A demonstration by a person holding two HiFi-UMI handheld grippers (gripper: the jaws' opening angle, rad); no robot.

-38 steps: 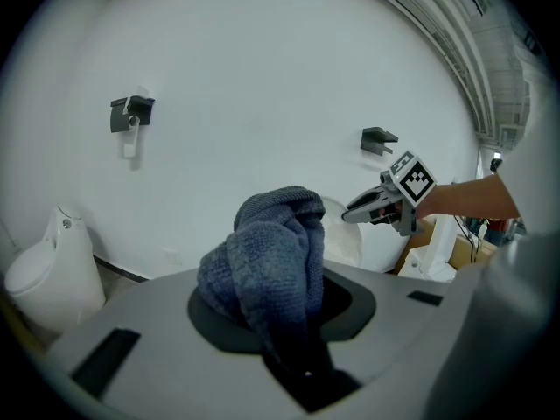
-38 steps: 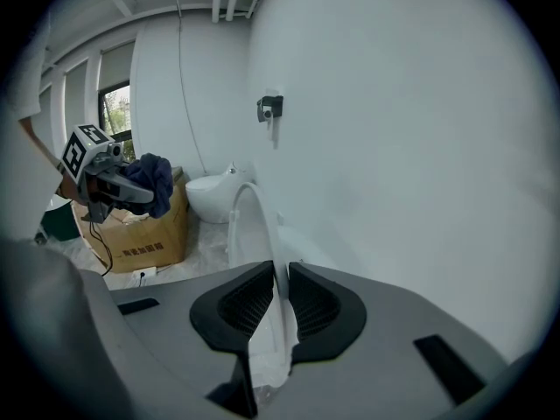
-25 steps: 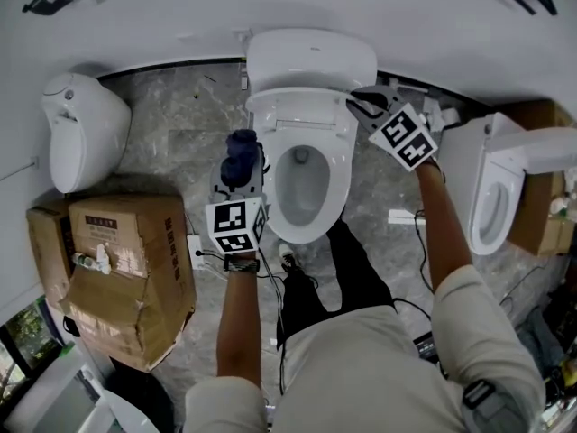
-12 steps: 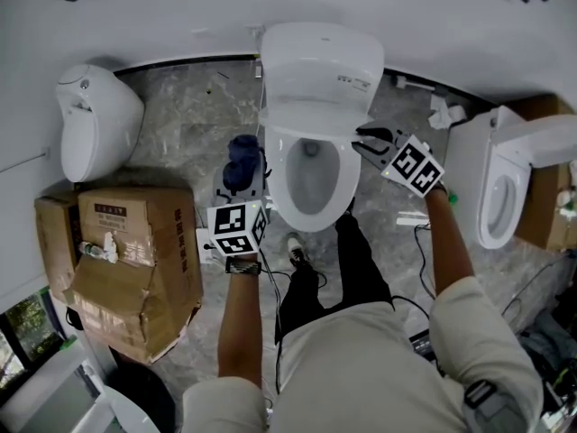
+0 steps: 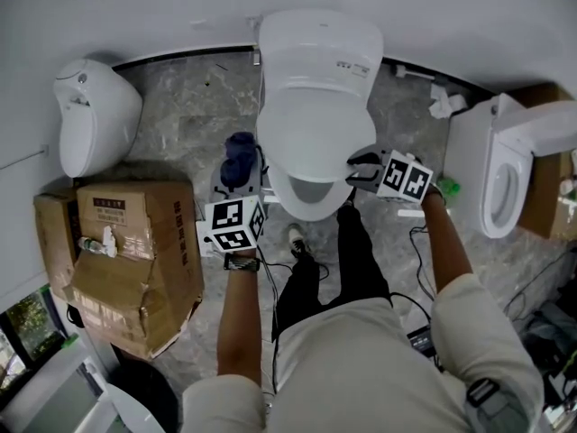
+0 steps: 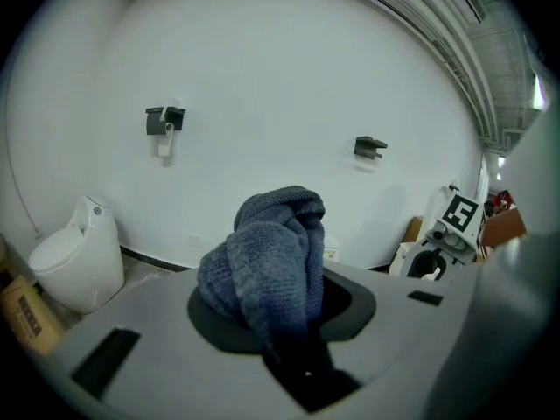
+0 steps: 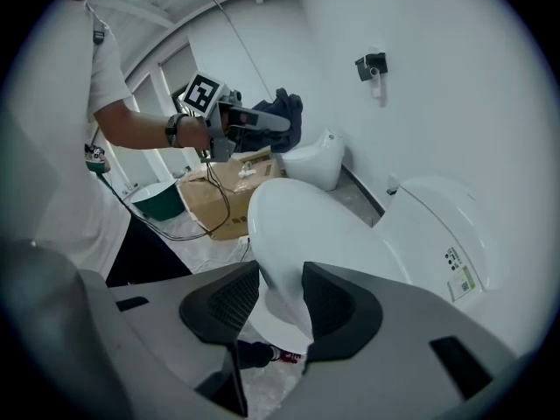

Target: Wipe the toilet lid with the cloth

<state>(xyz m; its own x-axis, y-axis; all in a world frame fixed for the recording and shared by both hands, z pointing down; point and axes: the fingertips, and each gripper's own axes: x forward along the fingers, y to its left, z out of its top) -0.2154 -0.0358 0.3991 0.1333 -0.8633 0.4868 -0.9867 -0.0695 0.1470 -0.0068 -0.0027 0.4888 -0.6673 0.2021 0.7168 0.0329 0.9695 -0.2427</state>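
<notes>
The white toilet lid (image 5: 315, 133) lies tilted low over the bowl, whose front rim (image 5: 311, 204) still shows. My right gripper (image 5: 361, 170) is at the lid's front right edge. Its jaws have just been opening and now stand open, with the lid's edge (image 7: 297, 234) between the pads (image 7: 232, 300), which do not press on it. My left gripper (image 5: 242, 177) hovers left of the bowl, shut on a bunched dark blue cloth (image 5: 240, 152). In the left gripper view the cloth (image 6: 271, 261) bulges up out of the jaws.
A torn cardboard box (image 5: 126, 260) stands on the floor at the left, with a white toilet (image 5: 90, 115) behind it. Another white toilet (image 5: 500, 183) and boxes are at the right. Cables and the person's legs (image 5: 334, 269) are below the bowl.
The lid has swung down from upright against the tank to low over the bowl. My right gripper came down and nearer with it and its jaws spread. The left gripper shifted slightly.
</notes>
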